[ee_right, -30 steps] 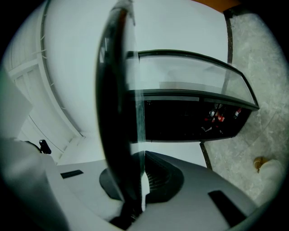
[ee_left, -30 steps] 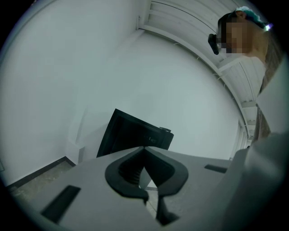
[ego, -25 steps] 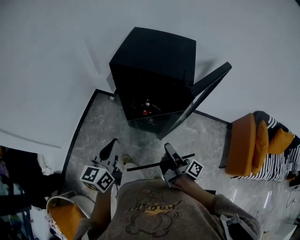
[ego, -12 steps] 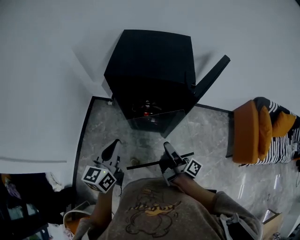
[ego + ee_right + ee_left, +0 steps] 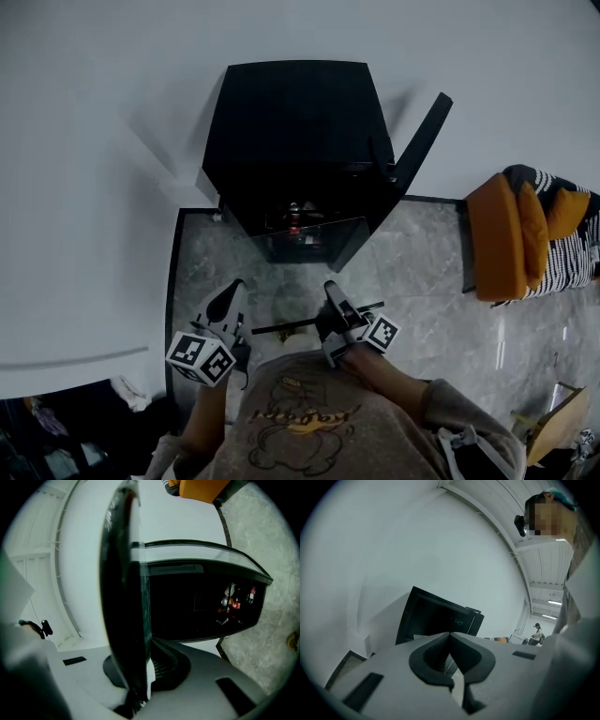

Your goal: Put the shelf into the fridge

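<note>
Below you spreads a grey marbled floor [image 5: 417, 281], edged by a dark border [image 5: 172, 281] on its left side. At its far edge stands a black fridge [image 5: 291, 141], its door [image 5: 419, 141] swung open to the right. An orange armchair [image 5: 502, 234] draped with striped cloth sits well apart, at the right.

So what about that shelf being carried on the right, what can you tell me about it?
The shelf is a flat clear pane, glass by its look, with a dark strip along its near edge. It is held about level in the air, its far edge toward the open black fridge. The right gripper is shut on the dark strip. The left gripper is shut beside it and holds nothing.
</note>
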### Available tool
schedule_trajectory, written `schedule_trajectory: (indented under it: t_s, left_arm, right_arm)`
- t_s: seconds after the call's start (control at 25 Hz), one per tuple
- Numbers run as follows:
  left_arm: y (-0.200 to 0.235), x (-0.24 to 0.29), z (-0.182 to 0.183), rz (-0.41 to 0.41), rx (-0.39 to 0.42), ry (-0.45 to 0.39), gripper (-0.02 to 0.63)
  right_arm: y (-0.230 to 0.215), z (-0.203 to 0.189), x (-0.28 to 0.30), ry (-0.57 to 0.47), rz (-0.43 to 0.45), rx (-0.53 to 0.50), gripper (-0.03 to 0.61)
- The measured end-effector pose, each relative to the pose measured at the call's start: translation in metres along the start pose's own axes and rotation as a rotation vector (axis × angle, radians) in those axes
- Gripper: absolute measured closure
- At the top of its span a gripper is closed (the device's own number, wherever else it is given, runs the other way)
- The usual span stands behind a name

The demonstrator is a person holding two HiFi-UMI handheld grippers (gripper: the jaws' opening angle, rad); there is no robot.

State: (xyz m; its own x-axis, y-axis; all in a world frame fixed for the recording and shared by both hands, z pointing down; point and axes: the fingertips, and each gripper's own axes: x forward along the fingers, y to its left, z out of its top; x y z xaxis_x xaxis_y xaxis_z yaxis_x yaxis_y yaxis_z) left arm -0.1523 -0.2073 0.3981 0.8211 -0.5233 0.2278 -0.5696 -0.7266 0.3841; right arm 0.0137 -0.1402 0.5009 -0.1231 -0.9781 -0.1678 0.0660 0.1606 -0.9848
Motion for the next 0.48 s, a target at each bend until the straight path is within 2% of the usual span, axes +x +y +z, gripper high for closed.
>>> schedule_trajectory:
  t_s: [0.48]
  left_arm:
    - [0.027, 0.018, -0.006, -0.062, 0.004, 0.056, 0.609]
  right_arm:
    - [-0.031, 0.007, 0.016, -0.106, -0.009, -0.018, 0.552]
